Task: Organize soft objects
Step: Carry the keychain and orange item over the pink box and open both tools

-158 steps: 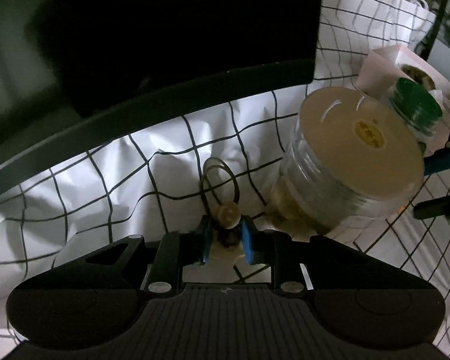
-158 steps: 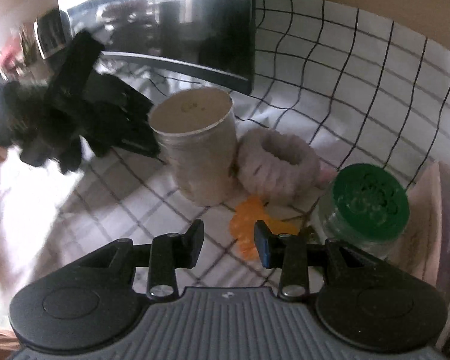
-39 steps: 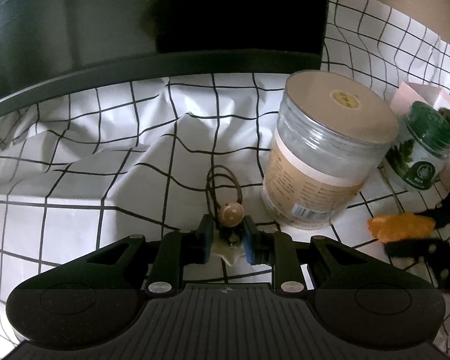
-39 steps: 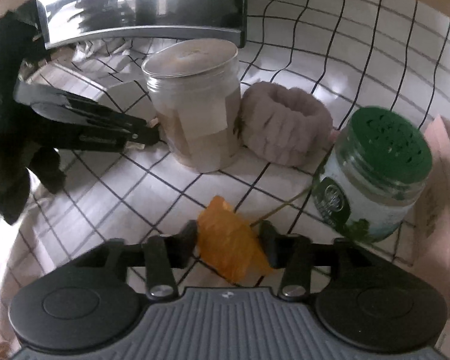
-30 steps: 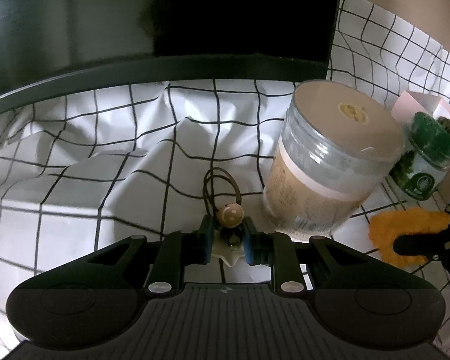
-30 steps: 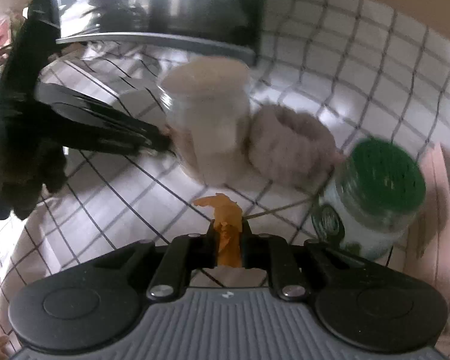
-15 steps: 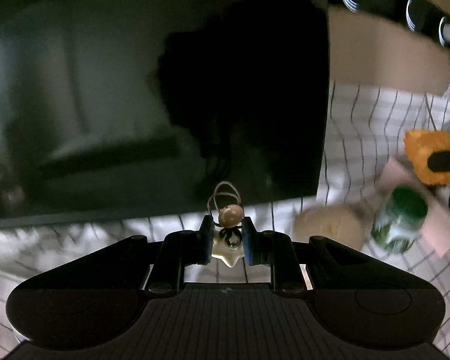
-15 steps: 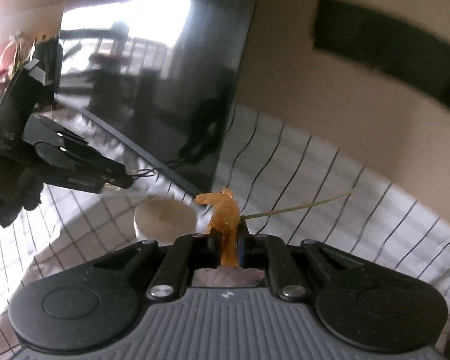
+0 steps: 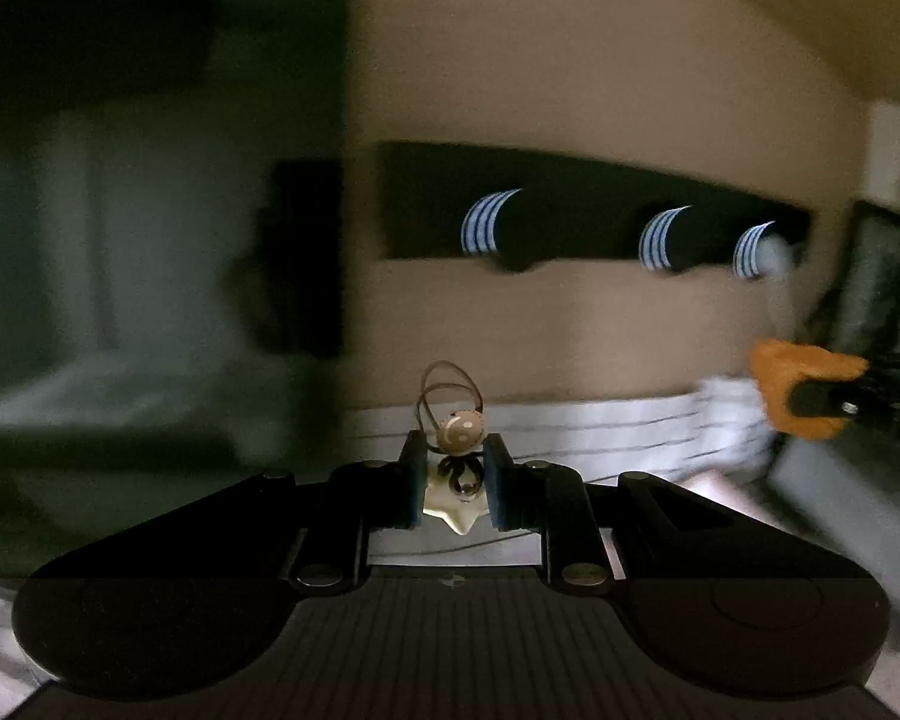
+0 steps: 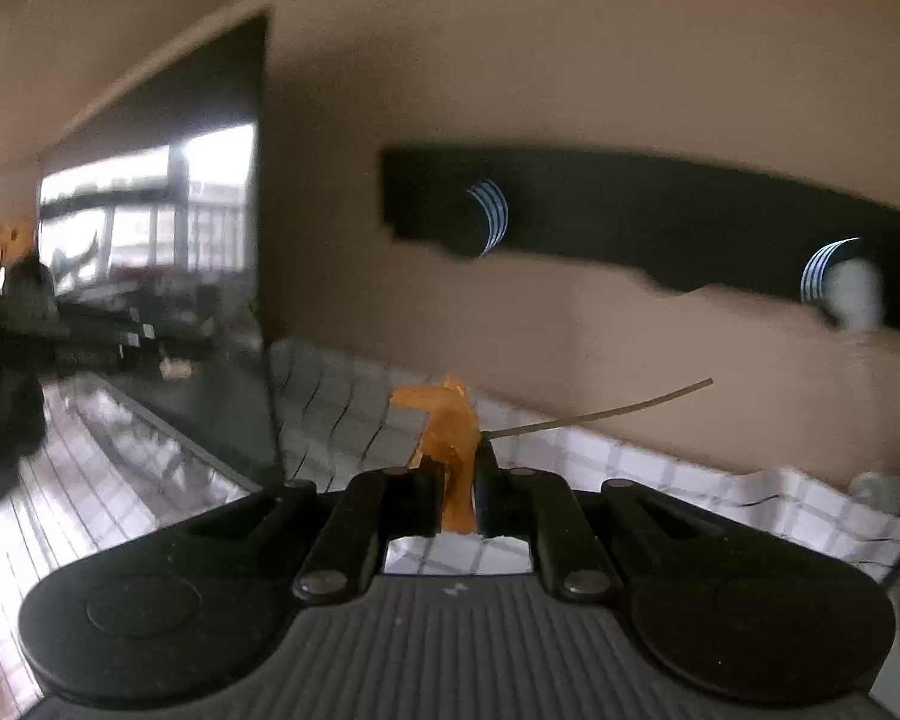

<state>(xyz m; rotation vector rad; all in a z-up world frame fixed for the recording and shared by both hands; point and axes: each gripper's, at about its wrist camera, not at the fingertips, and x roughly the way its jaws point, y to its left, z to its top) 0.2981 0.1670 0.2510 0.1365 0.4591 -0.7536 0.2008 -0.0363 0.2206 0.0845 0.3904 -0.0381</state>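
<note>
My left gripper is shut on a small hair tie with a beige smiley bead, a cream star charm and a thin brown elastic loop sticking up. My right gripper is shut on a fuzzy orange hair accessory with a thin elastic strand trailing right. In the left wrist view that orange piece shows at the right edge between the other gripper's dark fingers. Both grippers are held high, facing a black wall rack with striped round pegs.
A dark monitor screen fills the left side. The checked white cloth lies low along the tan wall. A pale round item hangs at the rack's right peg. Both views are motion-blurred.
Both grippers have risen from the table and tilted up, each carrying its item. The jars and the cloth have dropped out of view; the wall rack now sits straight ahead.
</note>
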